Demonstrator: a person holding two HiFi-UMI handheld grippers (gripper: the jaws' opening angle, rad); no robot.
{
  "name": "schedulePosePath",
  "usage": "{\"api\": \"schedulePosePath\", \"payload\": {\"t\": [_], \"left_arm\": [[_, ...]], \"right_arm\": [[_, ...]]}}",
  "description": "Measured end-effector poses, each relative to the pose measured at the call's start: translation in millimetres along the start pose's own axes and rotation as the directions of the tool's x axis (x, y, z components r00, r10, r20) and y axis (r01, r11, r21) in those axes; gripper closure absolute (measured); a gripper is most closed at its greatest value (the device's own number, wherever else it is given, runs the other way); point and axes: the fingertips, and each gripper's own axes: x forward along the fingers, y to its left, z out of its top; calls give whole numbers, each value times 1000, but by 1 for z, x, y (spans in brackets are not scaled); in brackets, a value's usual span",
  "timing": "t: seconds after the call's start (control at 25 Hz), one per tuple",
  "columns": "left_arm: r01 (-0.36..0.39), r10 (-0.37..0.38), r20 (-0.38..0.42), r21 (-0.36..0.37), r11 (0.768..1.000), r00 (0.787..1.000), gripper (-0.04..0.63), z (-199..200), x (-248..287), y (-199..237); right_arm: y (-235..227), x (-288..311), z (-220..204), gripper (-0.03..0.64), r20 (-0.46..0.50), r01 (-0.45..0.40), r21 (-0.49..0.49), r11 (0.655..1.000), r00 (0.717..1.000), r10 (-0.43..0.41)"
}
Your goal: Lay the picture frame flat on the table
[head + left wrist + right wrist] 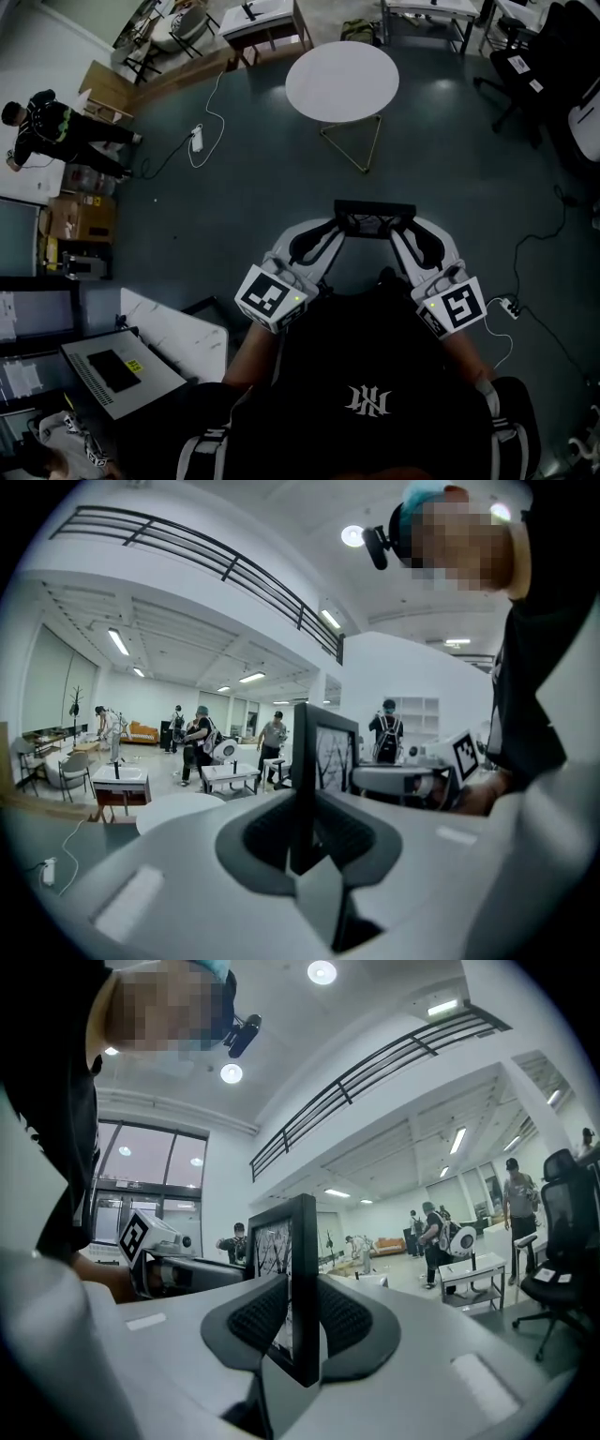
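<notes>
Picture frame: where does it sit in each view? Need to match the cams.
Head view: picture frame at centre, seen from above as a dark bar.
Left gripper view: frame at centre, edge-on between the jaws, print face to the right.
Right gripper view: frame at centre, edge-on between the jaws, print face to the left.
Shared landmark: the person's black shirt.

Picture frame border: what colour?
Black picture frame; shows best in the right gripper view.

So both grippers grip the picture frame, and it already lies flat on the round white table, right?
No: the left gripper and right gripper grip the picture frame, but it stands upright in the air, short of the round white table: see head view.
</notes>
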Motion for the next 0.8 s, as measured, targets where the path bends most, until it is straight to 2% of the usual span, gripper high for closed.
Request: {"api": "schedulePosePath", "payload": {"t": [0.32, 0.6, 0.8], "left_arm": [[-35, 35, -1, -27, 999, 999, 552, 9, 52, -17], [-91, 91, -9, -25, 996, 996, 548, 7, 54, 5], [-76, 74, -18, -72, 995, 997, 548, -7, 64, 24]], "right_arm": [[-60, -6, 5, 529, 12, -41, 1, 999, 999, 41], [-60, 10, -3, 532, -6, -71, 44, 996, 997, 71], [-71, 31, -16, 531, -41, -65, 53, 996, 997, 67]]}}
